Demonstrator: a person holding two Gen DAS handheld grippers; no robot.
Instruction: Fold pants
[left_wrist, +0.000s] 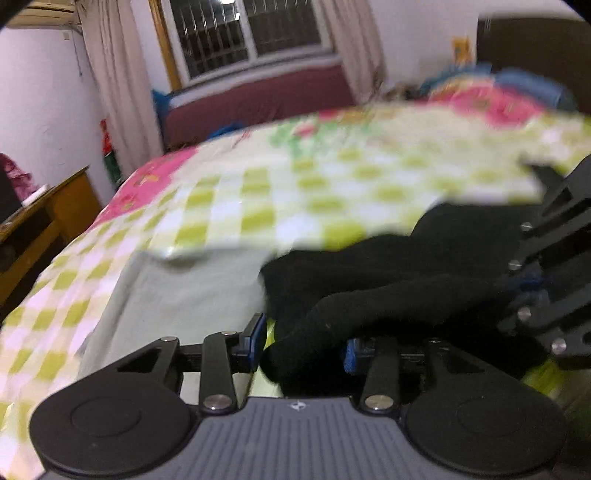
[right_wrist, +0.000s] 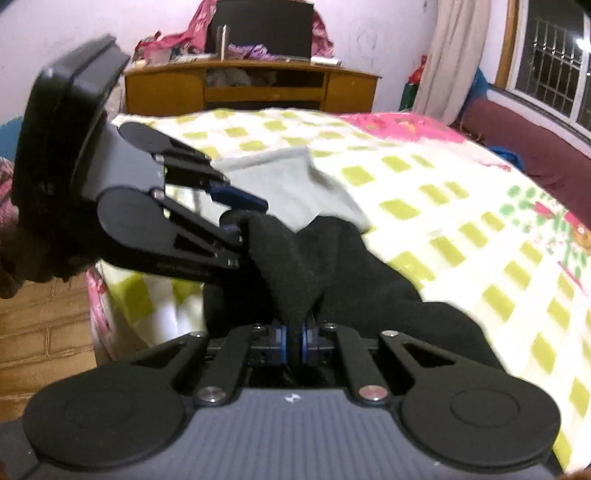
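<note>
On the checked bed (right_wrist: 424, 192), my right gripper (right_wrist: 294, 341) pinches a fold of the black pants (right_wrist: 332, 266) while my left gripper (left_wrist: 304, 341) grips a thicker roll, soft, limp, light fabric best held at hems or waistband.

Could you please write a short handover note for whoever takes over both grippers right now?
Right gripper: jaws shut on a pinch of the black pants.
Left gripper: a thick roll of the pants lies between its jaws; grip looks closed on it.
The pants lie bunched at the near edge of the bed, partly over a pale grey cloth.
Done: both ends appear picked up.
Left: spread the pants flat, then fold; no neat fold shows yet.
</note>
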